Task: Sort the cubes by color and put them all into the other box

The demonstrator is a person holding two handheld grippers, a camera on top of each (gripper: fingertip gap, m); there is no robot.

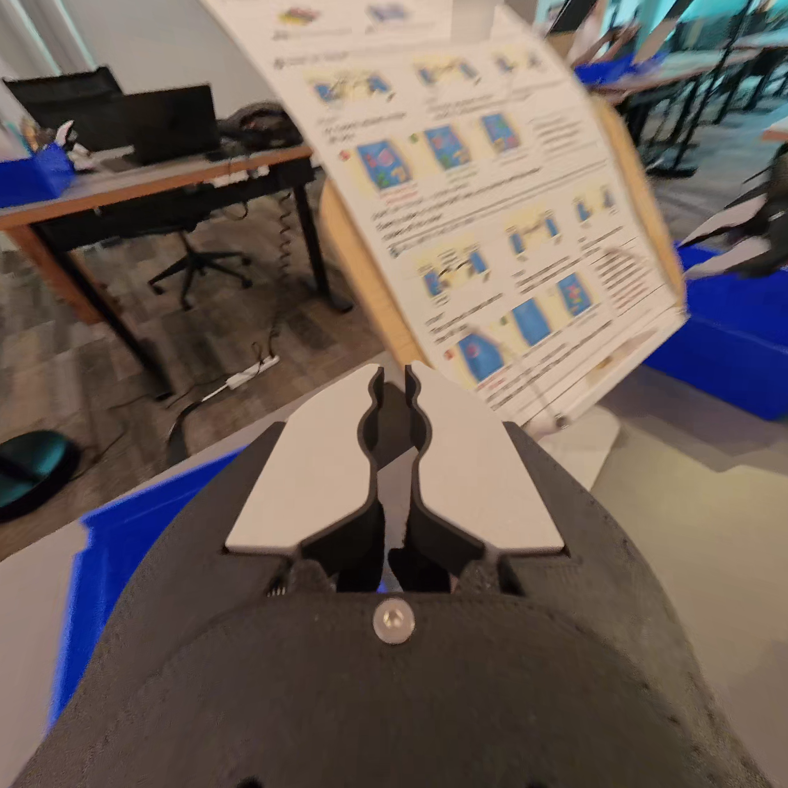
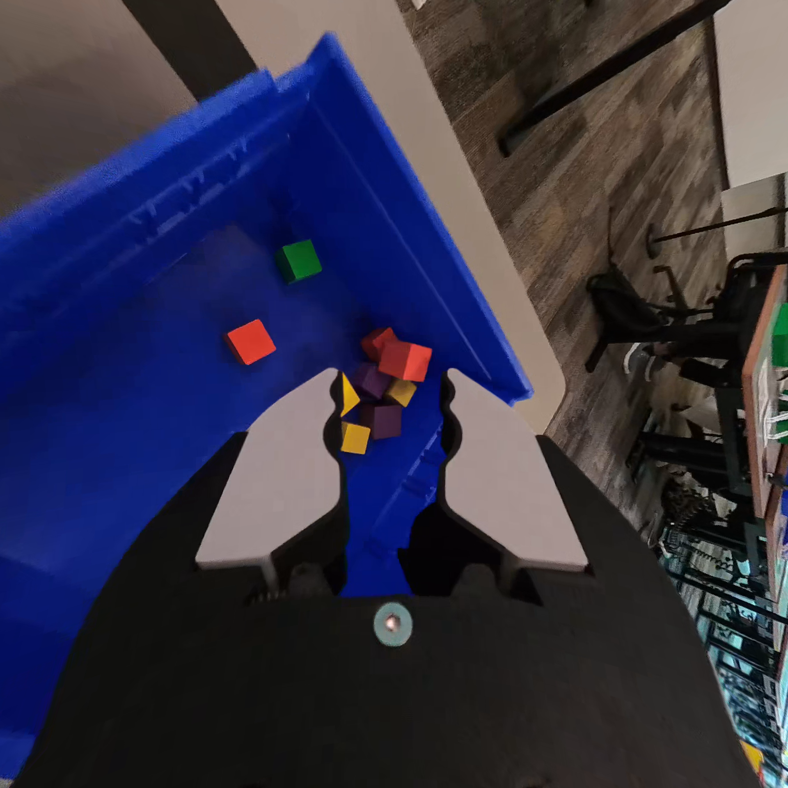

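A: Our right gripper (image 2: 390,379) hangs over the blue box (image 2: 383,200) with its fingers spread wide and nothing pinched. Between the fingertips, lower down, we see a yellow cube (image 2: 354,438), purple cubes (image 2: 386,420) and, just past them, a red cube (image 2: 405,360).

B: Beyond the tips, to the left, lie one more red cube (image 2: 250,341) and farther a green cube (image 2: 298,261). Our left gripper (image 1: 394,375) keeps only a narrow slit between its fingers, with nothing in it. Past its tips, to the right, stands an instruction sheet (image 1: 490,192).

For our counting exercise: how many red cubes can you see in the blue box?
3: one red cube lies alone at left, two sit atop the mixed pile near the box's right wall. The gripper may hide more.
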